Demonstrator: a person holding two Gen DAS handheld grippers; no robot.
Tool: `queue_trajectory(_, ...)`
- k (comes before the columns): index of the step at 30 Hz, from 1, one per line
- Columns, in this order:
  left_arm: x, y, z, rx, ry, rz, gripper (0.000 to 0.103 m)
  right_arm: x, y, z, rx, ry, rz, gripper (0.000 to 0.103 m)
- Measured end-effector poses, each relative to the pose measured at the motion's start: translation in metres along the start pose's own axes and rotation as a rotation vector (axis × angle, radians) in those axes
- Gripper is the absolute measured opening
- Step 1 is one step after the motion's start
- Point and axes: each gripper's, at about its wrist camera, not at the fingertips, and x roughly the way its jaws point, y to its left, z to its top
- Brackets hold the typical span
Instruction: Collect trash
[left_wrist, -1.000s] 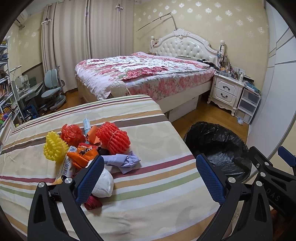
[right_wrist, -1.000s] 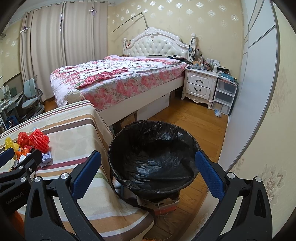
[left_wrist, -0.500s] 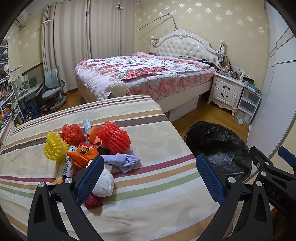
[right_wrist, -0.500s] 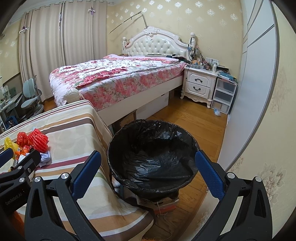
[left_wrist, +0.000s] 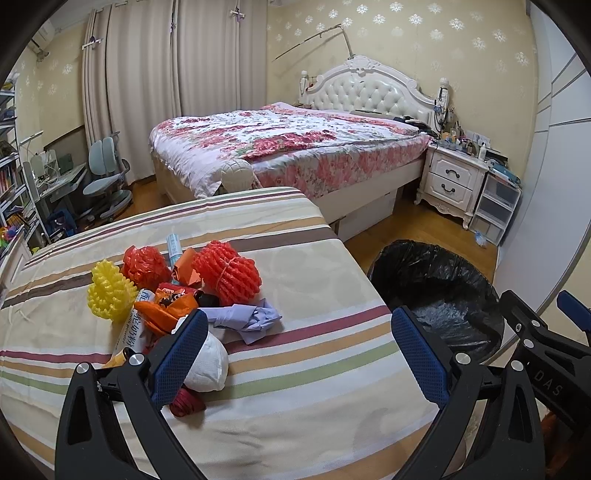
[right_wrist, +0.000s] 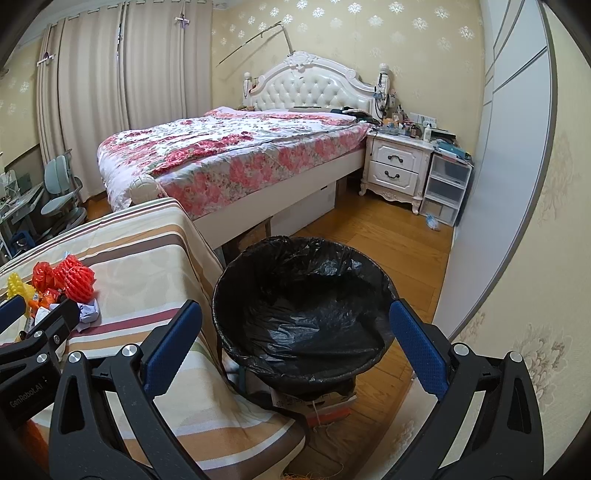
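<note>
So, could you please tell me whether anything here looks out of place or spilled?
Only the expected mess: a pile of trash lies loose on the striped tablecloth, none spilled on the floor. The black-lined bin stands upright and looks empty. One small scrap lies by the plastic drawers.

Soft, even indoor light, both views sharp; strong fisheye bending and black vignette from ten to two o'clock.
</note>
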Motion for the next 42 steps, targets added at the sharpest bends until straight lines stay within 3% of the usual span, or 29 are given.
queue_trajectory(30,-0.003,0.001,-0.002,0.004,0.004,-0.015,0.097,0.004,-0.001,-0.012,0.002,0.029,0.006,0.099)
queue_trajectory(36,-0.011,0.015,-0.004,0.019,0.012,-0.002,0.096,-0.004,0.012,-0.008,-0.021,0.041,0.037,0.099)
queue_trajectory(42,-0.024,0.048,-0.015,0.025,-0.001,0.063,0.096,-0.010,0.033,-0.008,-0.050,0.053,0.081,0.098)
